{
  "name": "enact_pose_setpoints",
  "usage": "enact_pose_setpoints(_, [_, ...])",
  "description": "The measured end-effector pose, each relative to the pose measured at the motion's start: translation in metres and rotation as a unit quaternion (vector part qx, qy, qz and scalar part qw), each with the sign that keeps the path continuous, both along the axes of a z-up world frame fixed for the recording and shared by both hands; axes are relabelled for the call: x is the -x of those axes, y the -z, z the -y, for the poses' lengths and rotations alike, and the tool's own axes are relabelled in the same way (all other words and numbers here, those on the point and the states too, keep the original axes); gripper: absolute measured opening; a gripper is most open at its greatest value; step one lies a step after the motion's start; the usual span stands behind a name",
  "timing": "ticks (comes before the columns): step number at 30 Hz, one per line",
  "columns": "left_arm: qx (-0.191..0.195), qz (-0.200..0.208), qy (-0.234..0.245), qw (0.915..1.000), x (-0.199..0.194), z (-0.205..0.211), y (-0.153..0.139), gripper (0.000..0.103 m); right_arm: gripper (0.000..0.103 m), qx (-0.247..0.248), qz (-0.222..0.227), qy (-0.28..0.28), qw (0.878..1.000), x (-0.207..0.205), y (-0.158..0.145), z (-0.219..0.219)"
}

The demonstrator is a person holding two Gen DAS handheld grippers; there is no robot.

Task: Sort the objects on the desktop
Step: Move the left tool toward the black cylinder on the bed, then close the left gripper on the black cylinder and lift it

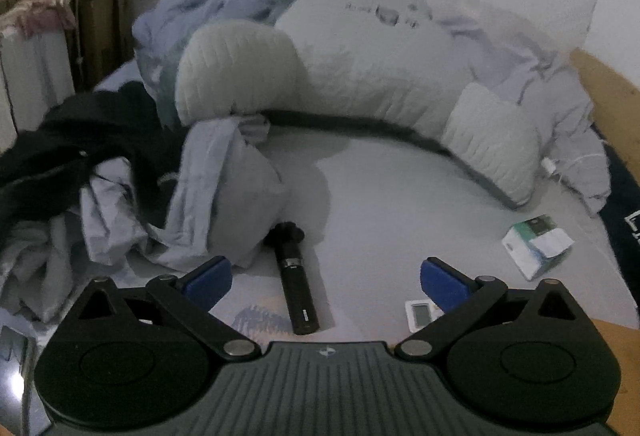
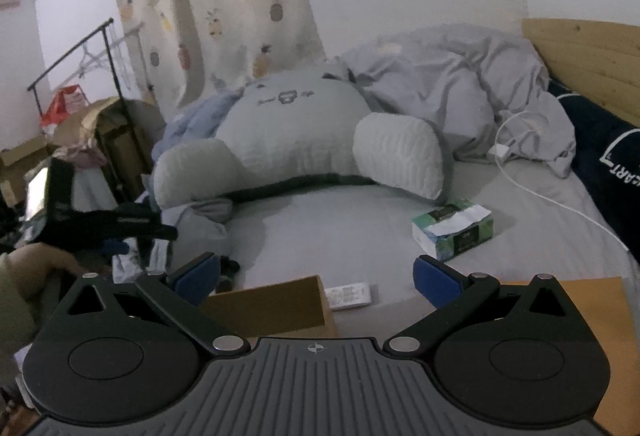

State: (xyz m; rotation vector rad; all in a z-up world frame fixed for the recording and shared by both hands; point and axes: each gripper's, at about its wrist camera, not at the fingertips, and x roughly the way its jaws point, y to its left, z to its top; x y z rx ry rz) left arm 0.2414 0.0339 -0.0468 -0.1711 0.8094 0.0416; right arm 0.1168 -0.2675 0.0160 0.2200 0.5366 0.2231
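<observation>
Both tools, left (image 1: pixel 325 278) and right (image 2: pixel 316 276), gape wide, holding nothing. Black cylinder (image 1: pixel 295 282) lies on the bed (image 1: pixel 400 196) between the left tool's fingers; tissue box (image 2: pixel 454 234) far right. Risk: cylinder rolling on soft bedding, escaping the grasp.

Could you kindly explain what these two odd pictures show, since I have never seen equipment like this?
Each picture comes from a fisheye camera mounted on a hand-held claw, looking forward along its two blue fingers. A person carries one claw in each hand; there is no robot arm. The left claw and the right claw are both open and hold nothing. They look over a bed, on which lie a black cylindrical gadget, a tissue pack, a small white device, a big cushion, and rumpled clothes. A brown cardboard box sits just ahead of the right claw.
</observation>
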Motion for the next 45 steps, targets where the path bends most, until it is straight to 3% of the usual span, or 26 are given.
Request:
enact_pose_setpoints(9, [-0.027, -0.076, 0.01, 0.9967, -0.055, 0.006, 0.047, 0.099, 0.103, -0.011, -0.066, 0.028, 0.997, -0.071, 0.027, 0.005])
enact_pose_setpoints(15, [-0.021, -0.13, 0.005, 0.9913, -0.085, 0.003, 0.072, 0.095, 0.103, -0.029, -0.118, 0.039, 0.992, -0.124, 0.049, 0.006])
enact_pose_setpoints(22, [-0.022, -0.199, -0.012, 0.9798, -0.122, -0.006, 0.108, 0.084, 0.103, -0.031, -0.129, 0.031, 0.991, -0.142, 0.069, -0.002])
enact_pose_setpoints(27, [0.006, -0.242, -0.021, 0.97, -0.133, -0.014, 0.128, 0.072, 0.103, -0.029, -0.136, 0.035, 0.99, -0.15, 0.081, -0.006])
enact_pose_setpoints(31, [0.033, -0.282, -0.029, 0.9584, -0.137, -0.021, 0.135, 0.067, 0.103, -0.034, -0.142, 0.04, 0.988, -0.15, 0.087, -0.003])
enact_pose_setpoints(33, [0.024, -0.294, -0.029, 0.9552, -0.138, -0.02, 0.136, 0.062, 0.103, -0.037, -0.145, 0.043, 0.988, -0.15, 0.089, -0.001])
enact_pose_setpoints(35, [0.011, -0.296, -0.028, 0.9548, -0.138, -0.017, 0.133, 0.056, 0.103, -0.04, -0.148, 0.046, 0.987, -0.149, 0.092, 0.001])
enact_pose_setpoints(37, [0.003, -0.295, -0.028, 0.9551, -0.137, -0.016, 0.129, 0.039, 0.103, -0.043, -0.151, 0.048, 0.986, -0.149, 0.095, 0.003])
enact_pose_setpoints(38, [0.001, -0.294, -0.029, 0.9553, -0.136, -0.015, 0.127, 0.037, 0.103, -0.044, -0.152, 0.05, 0.986, -0.149, 0.096, 0.004])
enact_pose_setpoints(45, [0.009, -0.283, -0.035, 0.9585, -0.128, -0.019, 0.106, 0.035, 0.103, -0.05, -0.159, 0.058, 0.984, -0.147, 0.094, 0.022])
